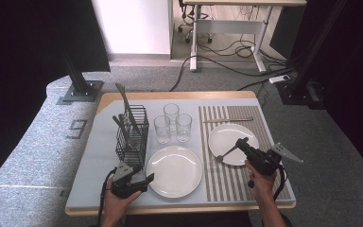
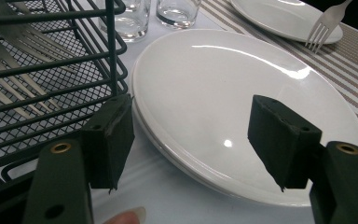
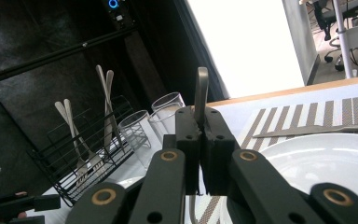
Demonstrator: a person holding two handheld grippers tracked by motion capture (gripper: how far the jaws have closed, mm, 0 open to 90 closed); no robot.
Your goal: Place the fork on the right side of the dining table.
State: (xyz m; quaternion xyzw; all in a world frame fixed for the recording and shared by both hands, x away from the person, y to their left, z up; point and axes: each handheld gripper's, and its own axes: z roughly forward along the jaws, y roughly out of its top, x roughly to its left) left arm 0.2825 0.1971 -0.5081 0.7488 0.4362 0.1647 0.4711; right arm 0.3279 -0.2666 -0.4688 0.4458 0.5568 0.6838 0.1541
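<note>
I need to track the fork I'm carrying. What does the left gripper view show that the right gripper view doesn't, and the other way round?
Left gripper view: the fork's tines hanging over the striped mat, and the near plate between the open left gripper.

Right gripper view: the right gripper shut on the fork handle, plus a knife beyond the far plate.

Both: the wire basket with its forks, and the glasses.

Wooden-edged table (image 1: 108,98) with pale blue-grey top. Directly on it: black wire cutlery basket (image 1: 132,137) at left; three clear glasses (image 1: 172,124) at centre; white plate (image 1: 175,171) near front edge; striped placemat (image 1: 231,182) at right, bearing second plate (image 1: 227,137) and knife (image 1: 228,119).
</note>
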